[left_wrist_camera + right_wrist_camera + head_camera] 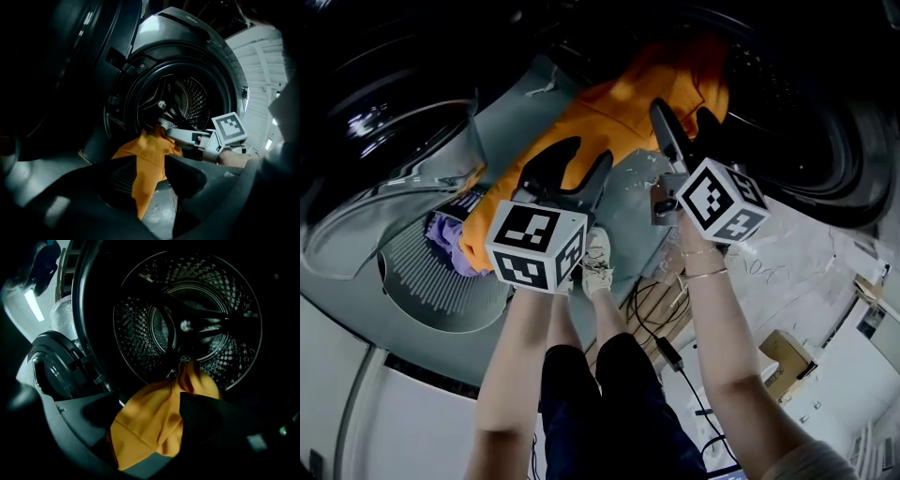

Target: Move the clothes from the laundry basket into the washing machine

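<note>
An orange garment [609, 103] stretches from beside the laundry basket [441, 295] up into the washing machine's drum [787, 94]. My left gripper [586, 155] is shut on its lower part, and the cloth [150, 154] runs between the jaws of the left gripper [149, 165]. My right gripper [682, 112] holds the upper part at the drum's mouth. There a bunched fold of the garment [150, 423] fills the gap of the right gripper [147, 401]. Behind it the perforated drum [201, 301] looks dark, with nothing else seen inside. A purple cloth [442, 234] lies at the basket's rim.
The round door [384, 122] stands swung open at the left, and its glass [51, 371] is close to my right gripper. The person's legs and a pale shoe [595, 262] are below me. Cables [666, 319] and a cardboard box [787, 356] lie on the floor at the right.
</note>
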A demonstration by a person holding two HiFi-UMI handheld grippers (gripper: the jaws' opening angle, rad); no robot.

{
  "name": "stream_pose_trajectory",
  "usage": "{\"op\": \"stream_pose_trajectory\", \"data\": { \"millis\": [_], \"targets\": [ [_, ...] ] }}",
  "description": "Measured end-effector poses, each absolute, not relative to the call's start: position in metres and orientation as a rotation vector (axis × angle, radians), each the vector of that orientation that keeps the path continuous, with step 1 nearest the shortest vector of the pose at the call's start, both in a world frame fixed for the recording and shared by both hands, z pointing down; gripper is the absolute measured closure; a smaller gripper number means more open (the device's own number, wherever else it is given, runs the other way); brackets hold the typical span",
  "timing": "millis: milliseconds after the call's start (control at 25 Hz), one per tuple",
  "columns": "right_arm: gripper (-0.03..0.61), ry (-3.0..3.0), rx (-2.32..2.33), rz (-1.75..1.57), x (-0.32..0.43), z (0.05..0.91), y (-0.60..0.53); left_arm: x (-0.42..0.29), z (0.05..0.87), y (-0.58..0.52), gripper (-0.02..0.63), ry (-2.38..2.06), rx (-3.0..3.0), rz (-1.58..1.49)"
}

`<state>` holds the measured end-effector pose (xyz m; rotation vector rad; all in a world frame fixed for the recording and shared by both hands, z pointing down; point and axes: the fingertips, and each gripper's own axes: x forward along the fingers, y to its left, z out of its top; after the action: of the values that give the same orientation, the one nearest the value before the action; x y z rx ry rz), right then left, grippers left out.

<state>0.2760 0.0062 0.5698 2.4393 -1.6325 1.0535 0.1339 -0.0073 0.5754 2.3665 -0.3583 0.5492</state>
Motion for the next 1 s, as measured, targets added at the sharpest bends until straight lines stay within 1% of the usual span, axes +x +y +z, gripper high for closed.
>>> {"op": "stream_pose_trajectory", "data": {
  "millis": [280, 400, 560, 600, 640, 680, 720, 760, 800, 840, 1000],
  "targets": [
    [0.091, -1.643, 2.342, 1.415, 0.187, 0.636, 0.05, 0.097, 0.579, 0.009, 0.44, -0.395, 2.388, 0.611],
    [0.075, -1.668, 2.285, 1.567, 0.15, 0.66, 0.052, 0.079, 0.579, 0.013, 0.44, -0.412, 2.393, 0.622],
    [0.075, -1.695, 2.187, 1.744, 0.112, 0.685, 0.045, 0.055, 0.585, 0.014, 0.44, -0.467, 2.396, 0.643],
    [0.094, -1.704, 2.151, 1.776, 0.104, 0.689, 0.044, 0.051, 0.587, 0.014, 0.44, -0.483, 2.386, 0.64],
    [0.127, -1.714, 2.116, 1.806, 0.097, 0.691, 0.045, 0.048, 0.589, 0.015, 0.44, -0.498, 2.376, 0.638],
    [0.195, -1.725, 2.087, 1.82, 0.092, 0.691, 0.046, 0.047, 0.59, 0.016, 0.44, -0.51, 2.368, 0.637],
    [0.278, -1.735, 2.073, 1.808, 0.089, 0.689, 0.047, 0.046, 0.59, 0.017, 0.44, -0.517, 2.362, 0.636],
    [0.382, -1.744, 2.076, 1.769, 0.09, 0.685, 0.049, 0.045, 0.59, 0.019, 0.44, -0.519, 2.359, 0.635],
    [0.502, -1.757, 2.088, 1.714, 0.094, 0.679, 0.05, 0.046, 0.589, 0.021, 0.44, -0.519, 2.358, 0.634],
    [0.546, -1.778, 2.098, 1.656, 0.098, 0.671, 0.05, 0.047, 0.588, 0.022, 0.44, -0.516, 2.36, 0.635],
    [0.548, -1.875, 2.127, 1.416, 0.121, 0.63, 0.042, 0.055, 0.581, 0.028, 0.44, -0.475, 2.373, 0.638]
  ]
}}
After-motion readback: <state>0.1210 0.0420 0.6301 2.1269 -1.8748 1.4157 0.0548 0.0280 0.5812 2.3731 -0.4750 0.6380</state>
